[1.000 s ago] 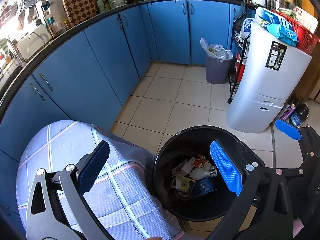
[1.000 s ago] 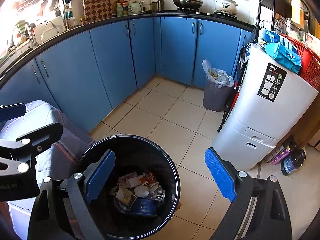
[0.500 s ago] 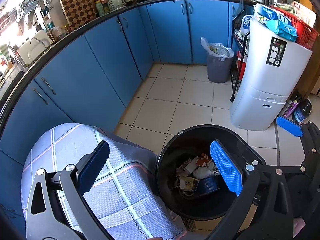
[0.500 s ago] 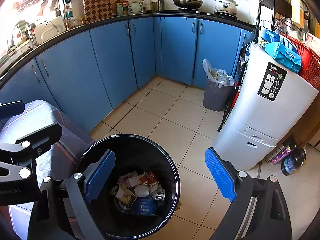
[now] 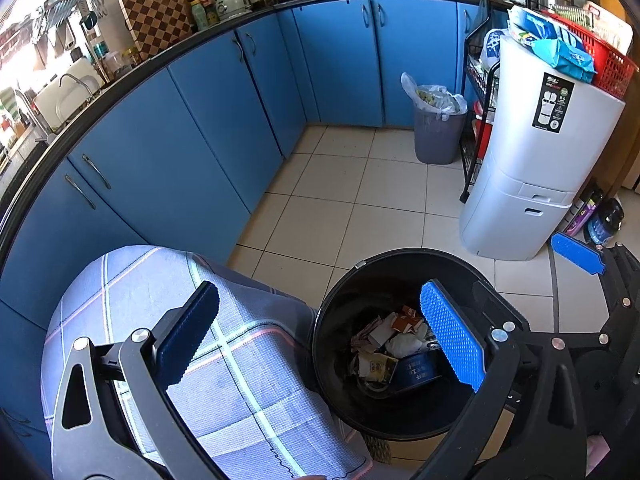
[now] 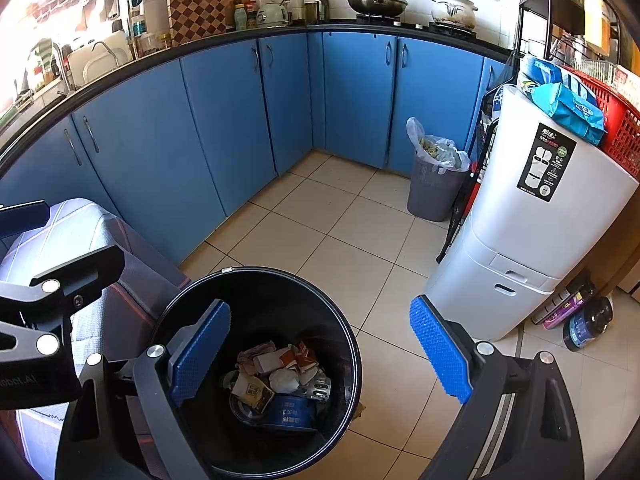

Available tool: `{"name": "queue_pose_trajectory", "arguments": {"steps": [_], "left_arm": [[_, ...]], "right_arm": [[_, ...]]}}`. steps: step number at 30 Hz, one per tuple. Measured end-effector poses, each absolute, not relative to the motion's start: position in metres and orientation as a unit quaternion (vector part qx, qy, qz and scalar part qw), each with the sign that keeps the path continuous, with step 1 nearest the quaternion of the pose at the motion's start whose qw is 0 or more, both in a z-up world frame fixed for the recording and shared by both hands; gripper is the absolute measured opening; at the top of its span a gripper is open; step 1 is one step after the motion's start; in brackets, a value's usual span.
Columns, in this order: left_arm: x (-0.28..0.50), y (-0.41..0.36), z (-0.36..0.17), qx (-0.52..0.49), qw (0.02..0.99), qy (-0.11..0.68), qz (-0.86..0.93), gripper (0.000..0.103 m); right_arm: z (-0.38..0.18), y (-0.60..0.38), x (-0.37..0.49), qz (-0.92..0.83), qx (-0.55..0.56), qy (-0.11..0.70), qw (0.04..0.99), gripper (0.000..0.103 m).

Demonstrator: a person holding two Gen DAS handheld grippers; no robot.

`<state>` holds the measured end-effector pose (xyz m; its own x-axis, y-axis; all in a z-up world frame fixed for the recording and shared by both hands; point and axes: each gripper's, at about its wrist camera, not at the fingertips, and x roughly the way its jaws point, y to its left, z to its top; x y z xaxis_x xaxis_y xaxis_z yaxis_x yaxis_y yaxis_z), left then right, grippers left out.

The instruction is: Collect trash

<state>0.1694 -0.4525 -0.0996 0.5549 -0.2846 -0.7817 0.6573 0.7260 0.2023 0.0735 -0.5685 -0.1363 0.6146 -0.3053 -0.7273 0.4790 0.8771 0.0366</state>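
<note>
A black round bin (image 6: 260, 364) stood on the tiled floor (image 6: 344, 256) near the bottom of both views, just right of a checked grey-blue cloth (image 5: 224, 364) draped over something low. Inside it, at the bottom, lay the trash (image 6: 280, 380): crumpled paper, small cartons and a blue tub. In the right wrist view the right gripper (image 6: 320, 354) hung above the bin's right rim, its left pad over the opening and its right pad over bare floor. The left gripper (image 5: 320, 338) straddled the bin's left rim, one pad over the cloth, the other over the trash. Both pairs of jaws stood wide apart, holding and touching nothing. Farther off, a grey lined basket (image 6: 434, 184) sat by the blue cabinets (image 6: 200, 128), left of a white appliance (image 6: 528, 220).
</note>
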Motion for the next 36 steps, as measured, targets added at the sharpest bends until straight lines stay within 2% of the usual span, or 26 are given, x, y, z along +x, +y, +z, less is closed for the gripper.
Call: {"name": "queue_pose_trajectory", "arguments": {"steps": [36], "left_arm": [[0.1661,-0.4551,-0.1015,0.252,0.846,0.378,-0.278,0.099]], "right_arm": [[-0.1374,-0.5680,0.0737,-0.214,0.118,0.382,0.891,0.089]]}}
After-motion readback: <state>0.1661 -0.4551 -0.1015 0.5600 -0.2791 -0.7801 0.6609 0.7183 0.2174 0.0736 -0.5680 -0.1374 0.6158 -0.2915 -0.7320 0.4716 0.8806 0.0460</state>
